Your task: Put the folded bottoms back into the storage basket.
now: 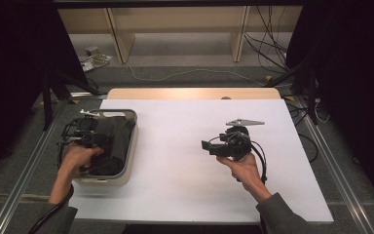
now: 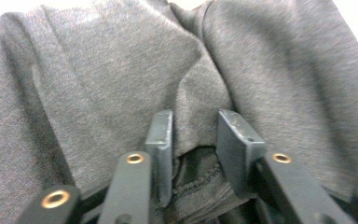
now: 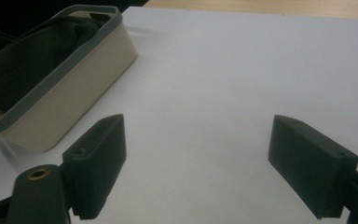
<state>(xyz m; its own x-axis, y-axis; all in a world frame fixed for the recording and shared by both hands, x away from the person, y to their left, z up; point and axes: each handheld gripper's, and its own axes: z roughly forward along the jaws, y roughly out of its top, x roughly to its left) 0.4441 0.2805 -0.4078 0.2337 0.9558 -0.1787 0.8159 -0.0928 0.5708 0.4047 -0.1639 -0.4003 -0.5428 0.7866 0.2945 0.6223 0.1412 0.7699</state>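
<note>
A dark grey cloth (image 1: 116, 142) lies bunched in a beige basket (image 1: 134, 139) with a grey rim at the table's left. My left gripper (image 1: 96, 137) reaches into the basket from its left side. In the left gripper view the gripper (image 2: 195, 123) has its jaws close together, with a raised fold of the cloth (image 2: 98, 70) pinched between them. My right gripper (image 1: 209, 146) is held over the white table right of the middle, pointing left. Its jaws (image 3: 198, 123) stand wide apart with nothing between them, and the basket (image 3: 74, 93) with the cloth (image 3: 32, 56) lies ahead of it to the left.
A white sheet (image 1: 185, 185) covers the table, with a strip of wood (image 1: 190, 93) at its far edge. Cables and shelf legs are on the floor beyond. Metal rails run along both sides of the table.
</note>
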